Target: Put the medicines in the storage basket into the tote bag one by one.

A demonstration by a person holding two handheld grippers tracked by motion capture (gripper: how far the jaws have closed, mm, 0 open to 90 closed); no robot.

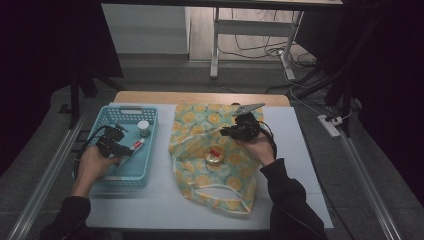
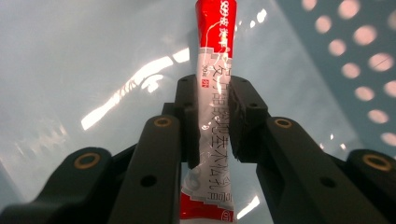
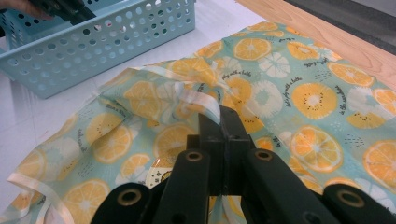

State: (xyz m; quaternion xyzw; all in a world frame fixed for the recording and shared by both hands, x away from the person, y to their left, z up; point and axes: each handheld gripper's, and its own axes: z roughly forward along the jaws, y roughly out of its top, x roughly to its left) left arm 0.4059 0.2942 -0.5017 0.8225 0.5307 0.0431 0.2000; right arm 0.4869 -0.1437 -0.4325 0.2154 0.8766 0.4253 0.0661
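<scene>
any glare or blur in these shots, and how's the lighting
High view: dim, surroundings nearly black, everything small. Left gripper view: white glare streaks on the pale blue plastic basket floor behind the red and white tube, basket holes blurred. Right gripper view: evenly lit orange-print cloth bag, fairly sharp.

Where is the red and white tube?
In the high view the tube is at the left, inside the blue basket, held by the left tool, near a small jar.

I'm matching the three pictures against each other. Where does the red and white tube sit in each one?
High view: the red and white tube lies in the blue basket at left, at the left gripper.
Left gripper view: centre, upright, clamped between the jaws.
Right gripper view: can't make it out.
Shared landmark: the blue basket, top left in the right gripper view.
</scene>
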